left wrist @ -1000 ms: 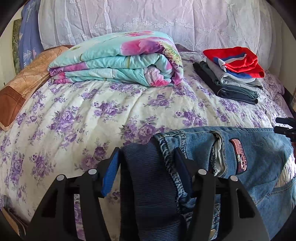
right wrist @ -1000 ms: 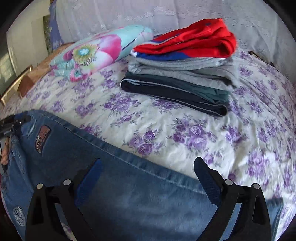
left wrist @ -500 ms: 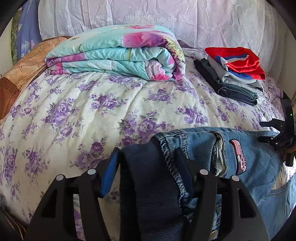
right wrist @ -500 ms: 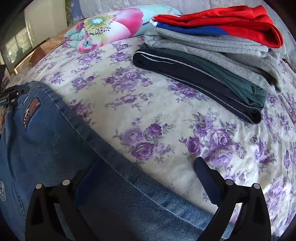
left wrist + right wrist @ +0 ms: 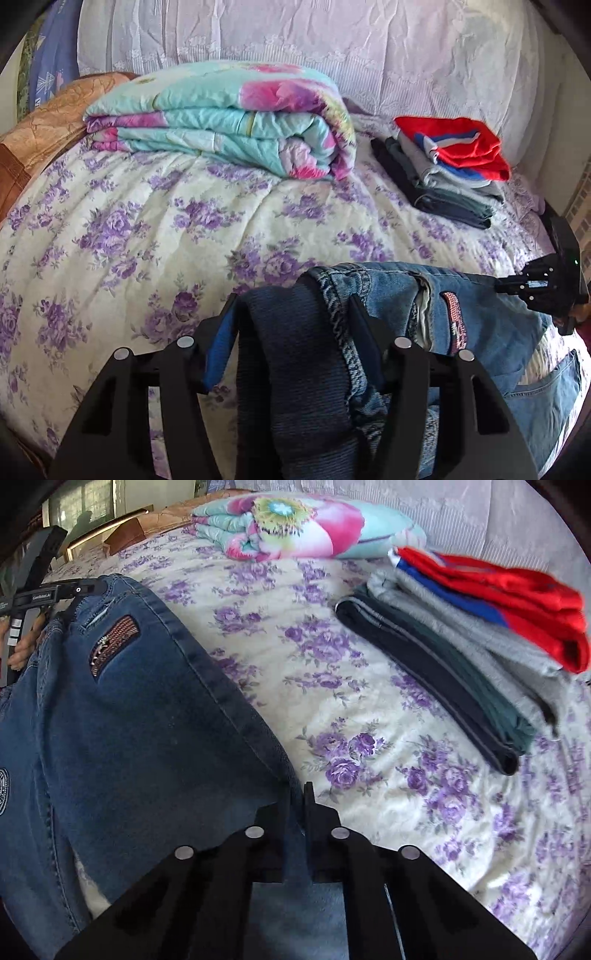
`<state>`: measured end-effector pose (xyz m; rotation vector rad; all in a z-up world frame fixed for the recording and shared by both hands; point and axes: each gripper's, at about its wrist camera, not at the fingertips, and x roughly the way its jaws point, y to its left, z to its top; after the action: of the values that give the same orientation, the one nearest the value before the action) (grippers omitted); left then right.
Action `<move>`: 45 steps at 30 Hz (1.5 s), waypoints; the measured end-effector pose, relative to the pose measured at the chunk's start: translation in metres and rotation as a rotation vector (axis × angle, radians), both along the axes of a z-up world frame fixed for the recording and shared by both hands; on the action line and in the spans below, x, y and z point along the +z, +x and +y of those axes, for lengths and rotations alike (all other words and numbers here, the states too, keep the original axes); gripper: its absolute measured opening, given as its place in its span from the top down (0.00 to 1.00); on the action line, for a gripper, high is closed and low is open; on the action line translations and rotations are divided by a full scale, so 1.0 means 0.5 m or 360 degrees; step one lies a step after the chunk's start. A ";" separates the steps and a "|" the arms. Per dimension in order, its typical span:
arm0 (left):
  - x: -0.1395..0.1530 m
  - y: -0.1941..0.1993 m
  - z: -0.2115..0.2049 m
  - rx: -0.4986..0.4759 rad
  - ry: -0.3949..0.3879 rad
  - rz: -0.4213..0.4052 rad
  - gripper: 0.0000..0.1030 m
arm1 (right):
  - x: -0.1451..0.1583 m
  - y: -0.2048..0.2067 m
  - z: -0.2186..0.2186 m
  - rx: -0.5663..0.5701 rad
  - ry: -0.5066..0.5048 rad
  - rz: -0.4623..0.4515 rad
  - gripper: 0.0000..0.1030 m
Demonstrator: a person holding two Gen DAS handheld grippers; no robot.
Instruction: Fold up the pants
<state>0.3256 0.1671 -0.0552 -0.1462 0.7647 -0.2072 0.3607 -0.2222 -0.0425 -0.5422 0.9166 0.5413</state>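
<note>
Floral bedspread (image 5: pixel 155 221) carried the jeans (image 5: pixel 122 716) running lengthwise between your hands: left gripper (image 5: pixel 291 332) was closing on the bunched waistband, right gripper (image 5: pixel 295 801) had pinched shut on the far edge hem.

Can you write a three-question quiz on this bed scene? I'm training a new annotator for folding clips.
1. True or false: the right gripper is shut on the jeans' edge.
2. What tops the stack of folded clothes? A) red garment B) grey garment C) dark trousers
3. What does the left gripper hold?

Key: 1 true; 2 A; 3 the jeans' bunched waistband.
</note>
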 end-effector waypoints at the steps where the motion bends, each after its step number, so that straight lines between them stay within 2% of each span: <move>1: 0.003 -0.003 0.001 0.0001 -0.0004 -0.0017 0.45 | 0.015 -0.023 0.000 -0.0008 0.0008 -0.0051 0.95; 8: 0.053 -0.057 -0.002 0.0018 -0.0006 -0.0178 0.48 | 0.112 -0.211 0.007 0.0016 0.0035 -0.0301 0.97; 12: 0.101 -0.137 -0.011 -0.0015 0.0009 -0.0301 0.48 | 0.143 -0.338 0.005 0.0006 0.0079 -0.0419 0.97; 16: 0.122 -0.221 -0.005 -0.0049 0.0019 -0.0345 0.48 | 0.149 -0.437 0.006 -0.0012 0.0161 -0.0481 0.97; 19: 0.116 -0.285 0.017 -0.0023 -0.0019 -0.0316 0.48 | 0.124 -0.504 0.018 -0.0003 0.0172 -0.0463 0.97; 21: 0.101 -0.318 0.039 -0.0007 -0.0126 -0.0243 0.45 | 0.098 -0.547 0.026 0.0006 0.0151 -0.0437 0.97; 22: 0.081 -0.336 0.057 0.0003 -0.0263 -0.0152 0.37 | 0.079 -0.563 0.029 0.0005 0.0144 -0.0415 0.97; 23: 0.069 -0.342 0.067 0.0005 -0.0345 -0.0093 0.33 | 0.064 -0.577 0.029 -0.0001 0.0144 -0.0403 0.97; 25: 0.041 -0.357 0.084 0.0011 -0.0552 0.0048 0.33 | 0.036 -0.588 0.026 -0.0024 0.0160 -0.0366 0.97; 27: 0.031 -0.373 0.089 0.0005 -0.0725 0.0118 0.33 | 0.021 -0.593 0.023 -0.0049 0.0186 -0.0356 0.97; 28: 0.030 -0.384 0.089 0.0007 -0.0793 0.0128 0.33 | 0.016 -0.596 0.022 -0.0056 0.0194 -0.0358 0.97; 29: 0.031 -0.392 0.089 -0.0001 -0.0850 0.0126 0.29 | 0.014 -0.597 0.021 -0.0061 0.0205 -0.0366 0.97; 30: 0.034 -0.403 0.087 -0.0022 -0.0940 0.0124 0.19 | 0.010 -0.601 0.020 -0.0064 0.0213 -0.0375 0.97; 32: 0.038 -0.416 0.081 -0.0005 -0.0996 0.0111 0.13 | 0.008 -0.607 0.020 -0.0068 0.0223 -0.0387 0.97; 34: 0.043 -0.415 0.065 0.0034 -0.0951 0.0107 0.13 | 0.000 -0.614 0.017 -0.0067 0.0237 -0.0384 0.97; 36: 0.032 -0.390 0.047 0.0110 -0.0839 0.0176 0.13 | -0.006 -0.617 0.018 -0.0064 0.0231 -0.0391 0.96; 37: 0.029 -0.381 0.048 0.0137 -0.0820 0.0203 0.14 | -0.008 -0.621 0.018 -0.0066 0.0233 -0.0396 0.96; 38: 0.026 -0.376 0.047 0.0156 -0.0807 0.0212 0.19 | -0.009 -0.622 0.018 -0.0071 0.0237 -0.0402 0.96; 40: 0.029 -0.374 0.047 0.0202 -0.0749 0.0193 0.25 | -0.008 -0.627 0.019 -0.0079 0.0242 -0.0418 0.96; 43: 0.039 -0.390 0.063 0.0222 -0.0773 0.0156 0.29 | -0.002 -0.635 0.022 -0.0083 0.0242 -0.0447 0.96; 45: 0.045 -0.402 0.064 0.0236 -0.0707 0.0139 0.32 | 0.002 -0.640 0.023 -0.0082 0.0248 -0.0451 0.96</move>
<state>0.1245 0.1990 -0.0325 -0.6340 0.7823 -0.2285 0.0409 -0.2109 -0.0413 -0.4394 0.6120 0.4706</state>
